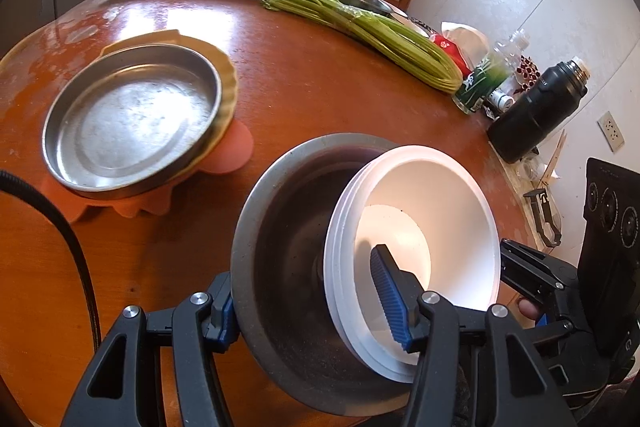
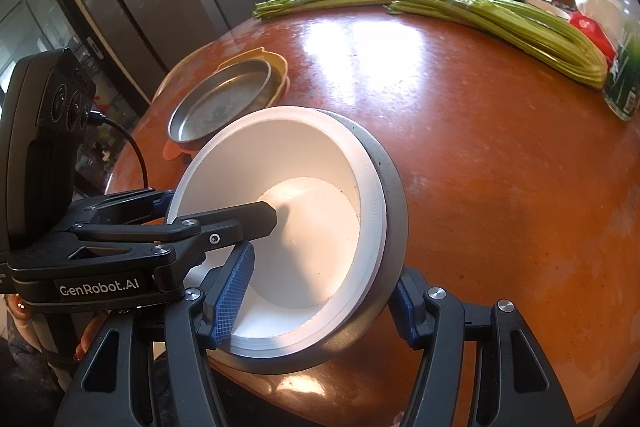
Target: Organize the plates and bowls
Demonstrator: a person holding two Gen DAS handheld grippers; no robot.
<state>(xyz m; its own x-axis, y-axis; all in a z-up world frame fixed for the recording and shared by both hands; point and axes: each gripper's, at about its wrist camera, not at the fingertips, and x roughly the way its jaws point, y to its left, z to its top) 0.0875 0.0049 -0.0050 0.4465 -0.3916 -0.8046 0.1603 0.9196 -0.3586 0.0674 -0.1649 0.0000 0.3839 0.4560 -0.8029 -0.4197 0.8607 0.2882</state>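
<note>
White bowls [image 1: 420, 227] nested in metal basin [image 1: 280, 247], both grippers [image 1: 312, 307] [image 2: 320, 291] clamped on rims; metal pan [image 1: 132, 119] beyond basin unstacked

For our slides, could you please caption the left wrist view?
Both grippers clamp nested white bowls inside a steel bowl.

bowls: we've got white bowls [image 1: 420, 227] nested, tilted inside a grey metal bowl [image 1: 280, 267] above the table
plate: our steel plate [image 1: 132, 119] sits flat on yellow and orange ones
</note>
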